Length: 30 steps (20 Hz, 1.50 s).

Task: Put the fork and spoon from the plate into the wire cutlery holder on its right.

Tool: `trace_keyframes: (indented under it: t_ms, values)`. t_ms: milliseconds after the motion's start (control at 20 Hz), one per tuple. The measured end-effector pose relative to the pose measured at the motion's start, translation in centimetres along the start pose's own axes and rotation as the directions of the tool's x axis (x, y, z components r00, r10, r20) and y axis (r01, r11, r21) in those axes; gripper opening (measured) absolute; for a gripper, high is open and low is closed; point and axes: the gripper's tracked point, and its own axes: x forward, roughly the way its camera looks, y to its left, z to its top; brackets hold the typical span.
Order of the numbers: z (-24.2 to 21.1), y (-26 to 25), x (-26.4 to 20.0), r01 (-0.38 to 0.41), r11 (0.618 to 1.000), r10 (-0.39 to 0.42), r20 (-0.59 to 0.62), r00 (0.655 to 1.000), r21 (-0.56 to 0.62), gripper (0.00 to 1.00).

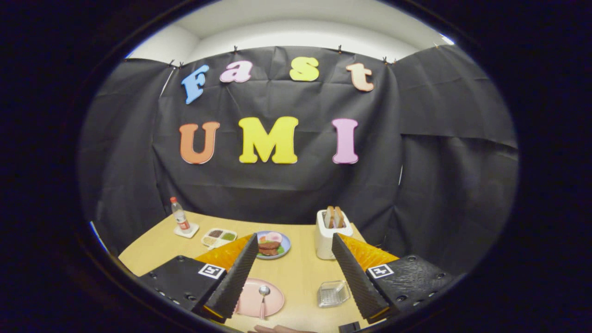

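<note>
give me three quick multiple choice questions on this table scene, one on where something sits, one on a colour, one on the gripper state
1. Where does the wire holder sit relative to the pink plate?
A. to its right
B. on top of it
C. behind the toaster

2. What colour is the plate under the spoon?
A. blue
B. pink
C. green

3. What are the gripper fingers doing?
A. shut on the spoon
B. shut on the holder
C. spread open, holding nothing

Answers:
1. A, the holder stands on the table to the right of the plate, near the right finger.
2. B, the spoon lies on a pink plate between the fingers; the blue plate with food is farther back.
3. C, the fingers stand wide apart with bare table between them.
</note>
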Motion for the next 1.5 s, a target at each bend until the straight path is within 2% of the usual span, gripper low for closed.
trace_keyframes:
  t_ms: [300,500,550,750,800,1000,1150,1250,1300,1400,1500]
  values:
    - [-11.3,3.8,4.0,-0.035,0.997,0.019,-0.221,0.975,-0.071,0.96]
    - [-19.8,6.3,5.9,-0.094,0.993,0.057,-0.402,0.914,-0.074,0.94]
    - [-21.3,6.3,6.2,-0.089,0.993,0.047,-0.438,0.898,-0.075,0.94]
    - [-25.6,7.0,7.6,-0.079,0.996,0.043,-0.544,0.838,-0.043,0.94]
    - [-26.5,7.2,7.9,-0.081,0.996,0.043,-0.561,0.826,-0.042,0.91]
    - [-28.6,8.1,9.0,-0.081,0.996,0.036,-0.604,0.796,-0.047,0.91]
    - [-30.6,8.5,9.8,-0.081,0.995,0.028,-0.64,0.768,-0.054,0.84]
    - [-32.3,8.7,10.2,-0.075,0.996,0.029,-0.659,0.751,-0.042,0.75]
    - [-32.2,9.1,10.1,-0.082,0.997,0.051,-0.662,0.748,-0.016,0.69]
    - [-32.7,8.9,10.4,-0.054,0.998,0.026,-0.661,0.75,-0.021,0.58]
    - [-33.4,8.9,10.1,-0.052,0.998,0.024,-0.677,0.735,-0.022,0.42]
